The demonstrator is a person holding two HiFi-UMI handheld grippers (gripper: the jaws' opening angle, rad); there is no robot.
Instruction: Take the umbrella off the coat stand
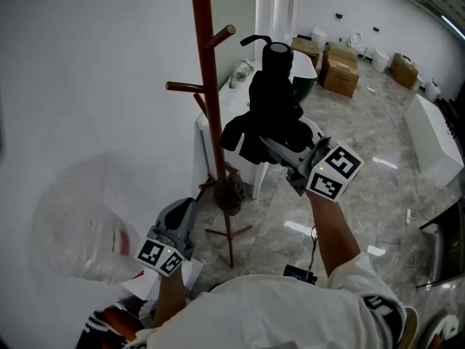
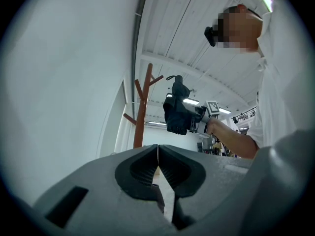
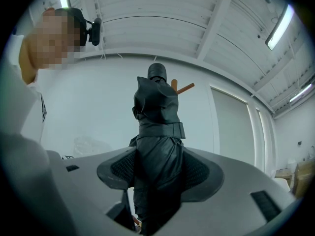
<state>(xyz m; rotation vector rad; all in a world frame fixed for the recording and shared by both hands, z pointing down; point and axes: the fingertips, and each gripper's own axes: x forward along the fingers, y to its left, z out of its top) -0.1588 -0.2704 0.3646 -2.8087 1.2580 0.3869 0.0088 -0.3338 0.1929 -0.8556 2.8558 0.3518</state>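
A folded black umbrella [image 1: 270, 107] stands upright in the air to the right of the brown coat stand [image 1: 205, 86], clear of its pegs. My right gripper [image 1: 280, 155] is shut on the umbrella's lower part, and in the right gripper view the black fabric [image 3: 157, 146] fills the gap between both pads. The left gripper [image 1: 176, 220] hangs low by the stand's base, jaws pressed together with nothing in them. The left gripper view shows the closed jaws [image 2: 158, 163] and, beyond them, the umbrella [image 2: 177, 113] beside the stand [image 2: 142, 109].
A white wall runs along the left. A white table [image 1: 218, 115] stands behind the stand, and cardboard boxes [image 1: 340, 70] sit on the tiled floor farther back. A white counter [image 1: 434, 140] is at the right. A clear plastic bag [image 1: 80, 224] lies low on the left.
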